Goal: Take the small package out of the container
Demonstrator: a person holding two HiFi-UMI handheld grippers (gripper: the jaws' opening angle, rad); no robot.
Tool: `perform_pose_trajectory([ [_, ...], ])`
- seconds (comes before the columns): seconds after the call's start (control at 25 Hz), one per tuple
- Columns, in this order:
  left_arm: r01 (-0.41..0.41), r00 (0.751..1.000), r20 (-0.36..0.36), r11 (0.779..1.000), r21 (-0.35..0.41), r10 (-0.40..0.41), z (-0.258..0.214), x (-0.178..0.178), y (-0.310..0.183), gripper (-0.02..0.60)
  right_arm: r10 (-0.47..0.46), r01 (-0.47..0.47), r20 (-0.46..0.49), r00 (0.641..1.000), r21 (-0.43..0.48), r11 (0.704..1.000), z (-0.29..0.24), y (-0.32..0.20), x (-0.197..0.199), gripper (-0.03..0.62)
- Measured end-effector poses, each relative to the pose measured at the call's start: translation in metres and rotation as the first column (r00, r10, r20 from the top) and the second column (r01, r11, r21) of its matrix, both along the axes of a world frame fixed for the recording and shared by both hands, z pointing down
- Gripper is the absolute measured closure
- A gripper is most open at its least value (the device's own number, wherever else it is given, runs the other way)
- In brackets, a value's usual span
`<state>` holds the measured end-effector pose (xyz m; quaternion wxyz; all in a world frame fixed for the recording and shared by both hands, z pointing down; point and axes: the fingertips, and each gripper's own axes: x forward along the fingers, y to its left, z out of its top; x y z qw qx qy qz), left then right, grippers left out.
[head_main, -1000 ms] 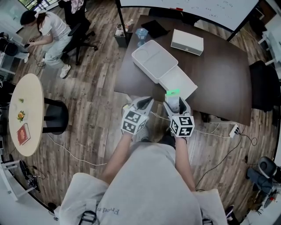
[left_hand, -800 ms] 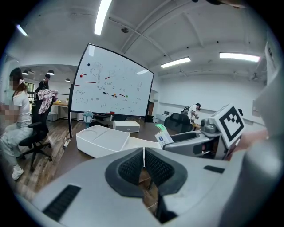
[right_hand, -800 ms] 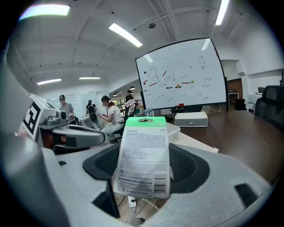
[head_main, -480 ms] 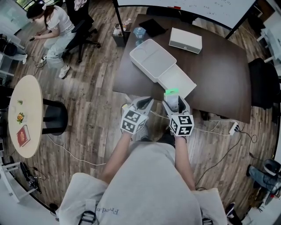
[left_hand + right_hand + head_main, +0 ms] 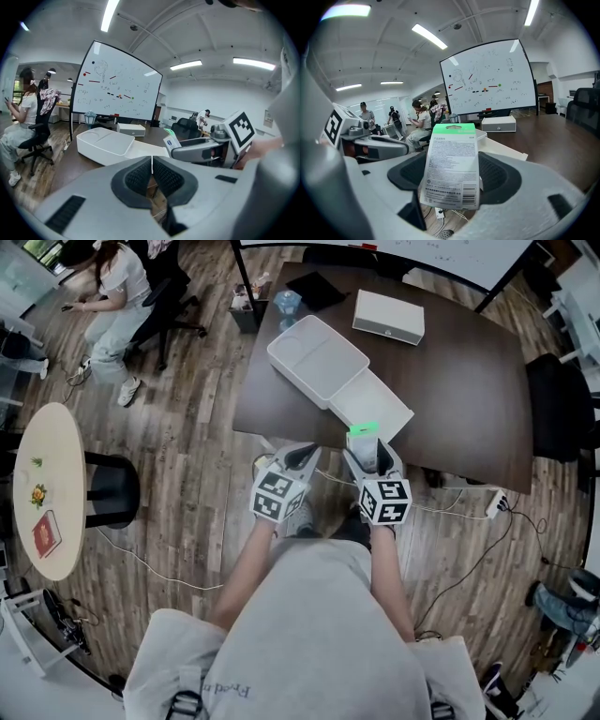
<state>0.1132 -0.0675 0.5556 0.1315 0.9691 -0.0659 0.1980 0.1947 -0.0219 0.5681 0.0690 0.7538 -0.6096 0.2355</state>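
The small package (image 5: 452,164), a white card with a green top, stands upright between the jaws of my right gripper (image 5: 454,180), which is shut on it. From the head view its green edge (image 5: 363,428) shows at the near edge of the dark table (image 5: 469,381). The white container (image 5: 317,357) lies open on that table, its lid (image 5: 375,409) spread flat toward me. My left gripper (image 5: 298,457) is shut and empty, held beside the right one over the floor. In the left gripper view the container (image 5: 105,143) sits ahead and the package (image 5: 170,140) shows to the right.
A second white box (image 5: 388,317) lies farther back on the table. A seated person (image 5: 117,277) is on a chair at the far left. A pale oval side table (image 5: 52,484) stands to the left. Cables and a power strip (image 5: 495,505) lie on the wood floor.
The view has drifted slightly, so the table and container sit a little higher and more to the left. Both grippers keep their pose, and the package stays held.
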Motion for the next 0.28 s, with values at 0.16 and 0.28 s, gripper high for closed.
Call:
perform_pose_trajectory([
  [0.16,-0.011,1.000,0.008,1.000,-0.006,0.011,0.0020,-0.0010,-0.0008,0.574,-0.005,0.005,0.003,1.000,0.001,1.000,-0.0012,-0.0036,0.0000,0.244],
  [0.28,-0.014,1.000,0.014,1.000,-0.009,0.014,0.0031,0.0013,-0.0035,0.574,-0.001,0.001,0.002,1.000,0.005,1.000,-0.0044,-0.0065,0.0048,0.244],
])
